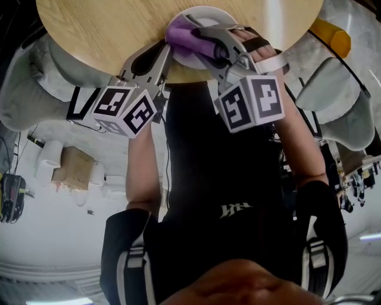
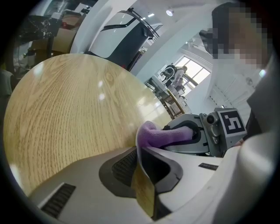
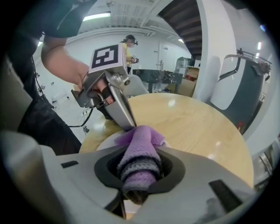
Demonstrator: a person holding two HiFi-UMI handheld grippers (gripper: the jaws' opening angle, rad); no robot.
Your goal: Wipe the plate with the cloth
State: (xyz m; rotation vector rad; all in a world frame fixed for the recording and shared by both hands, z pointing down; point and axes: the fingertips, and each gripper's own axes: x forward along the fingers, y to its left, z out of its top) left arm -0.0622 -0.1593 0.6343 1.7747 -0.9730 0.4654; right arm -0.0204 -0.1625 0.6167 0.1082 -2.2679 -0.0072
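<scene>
A white plate [image 1: 217, 13] lies at the near edge of the round wooden table [image 1: 107, 30]. My left gripper [image 1: 169, 52] is shut on the plate's rim; in the left gripper view the plate [image 2: 142, 188] runs edge-on between the jaws of the left gripper [image 2: 139, 153]. My right gripper [image 1: 195, 37] is shut on a folded purple cloth [image 1: 178, 33], which rests on the plate. In the right gripper view the cloth [image 3: 140, 148] bulges out from the right gripper [image 3: 139, 175] over the plate [image 3: 105, 141], just before the left gripper [image 3: 129, 124].
Grey moulded chairs [image 1: 339, 113] [image 1: 30, 89] stand round the table. A yellow thing [image 1: 330, 36] lies beyond its right side, and a cardboard box [image 1: 71, 167] sits on the floor. A person [image 3: 130, 43] stands far off in the room.
</scene>
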